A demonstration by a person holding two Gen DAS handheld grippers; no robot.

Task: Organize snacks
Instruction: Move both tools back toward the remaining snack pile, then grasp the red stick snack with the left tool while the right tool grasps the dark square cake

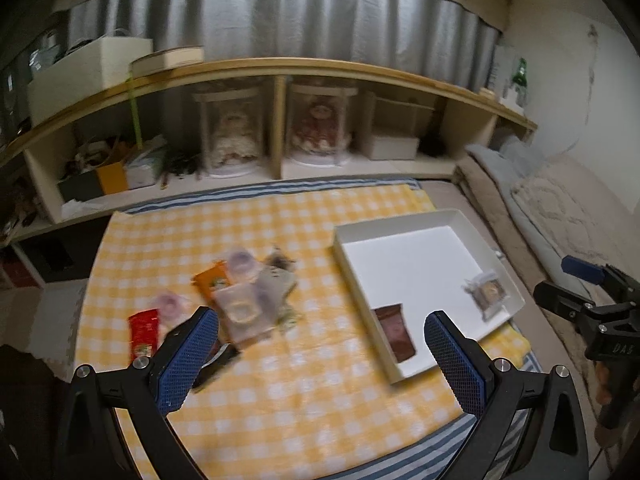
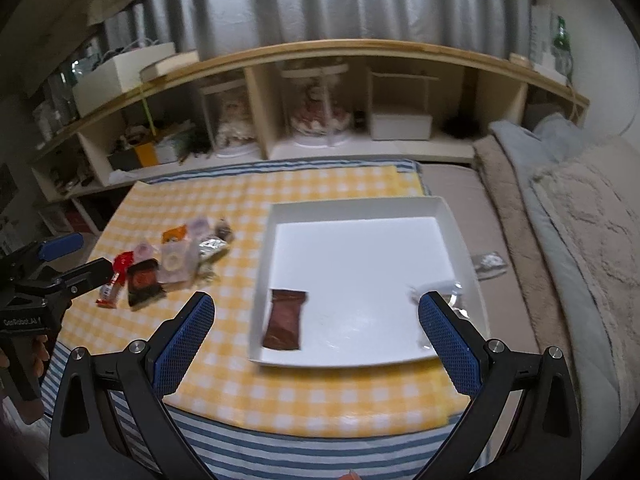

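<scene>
The left claw (image 1: 320, 344) is hanging wide open over the yellow checked cloth (image 1: 304, 396), gripping nothing, its blue-padded fingers (image 1: 188, 364) spread far apart. Just ahead of its left finger a loose pile of snacks (image 1: 240, 292) is lying on the cloth: a red packet (image 1: 143, 334) at the near left, an orange packet (image 1: 210, 284) further ahead, and several pale, blurred wrappers and small cups between them whose kind cannot be told. Ahead and to the right of this claw a white tray (image 1: 400, 222) is sitting on the cloth, holding a brown packet (image 1: 396, 334) at its near left corner and a clear cookie packet (image 1: 486, 292) by its right wall. The right claw (image 2: 316, 332) is likewise standing wide open and empty, hovering over the near edge of the same tray (image 2: 360, 204); the brown packet (image 2: 286, 318) is lying between its fingers, nearer the left one, while the clear packet (image 2: 454, 294) is peeking out just beyond its right finger. To the right of the tray, off the cloth, a small silver packet (image 2: 488, 264) is resting on the beige bedding (image 2: 508, 320). A low wooden shelf (image 2: 320, 56) is running across the background ahead of both claws.
</scene>
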